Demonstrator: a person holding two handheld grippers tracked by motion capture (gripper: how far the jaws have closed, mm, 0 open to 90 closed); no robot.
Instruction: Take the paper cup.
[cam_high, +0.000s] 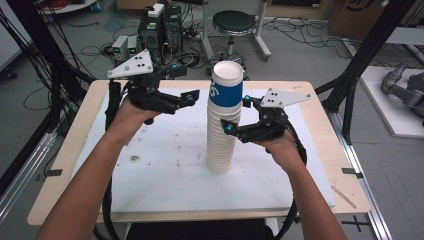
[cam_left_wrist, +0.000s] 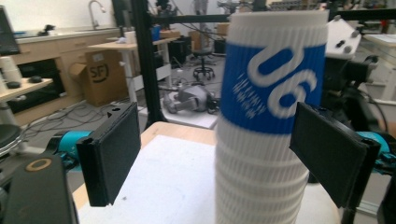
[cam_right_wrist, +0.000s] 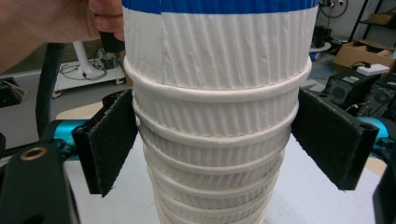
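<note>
A tall stack of white ribbed paper cups (cam_high: 221, 142) stands upright in the middle of the white mat, and its top cup (cam_high: 227, 85) carries a blue band with white print. My right gripper (cam_high: 237, 114) reaches in from the right, its jaws pressed on both sides of the stack (cam_right_wrist: 215, 154) below the top cup. My left gripper (cam_high: 189, 85) is open to the left of the top cup. In the left gripper view the blue-banded cup (cam_left_wrist: 271, 88) sits between the wide jaws, close to the right one, and I cannot tell whether they touch.
The white mat (cam_high: 160, 165) covers a wooden table (cam_high: 327, 145). Beyond the far edge are a black stool (cam_high: 233, 22), electronic boxes (cam_high: 160, 27) and cables on the floor. Black frame posts (cam_high: 367, 50) rise at the right.
</note>
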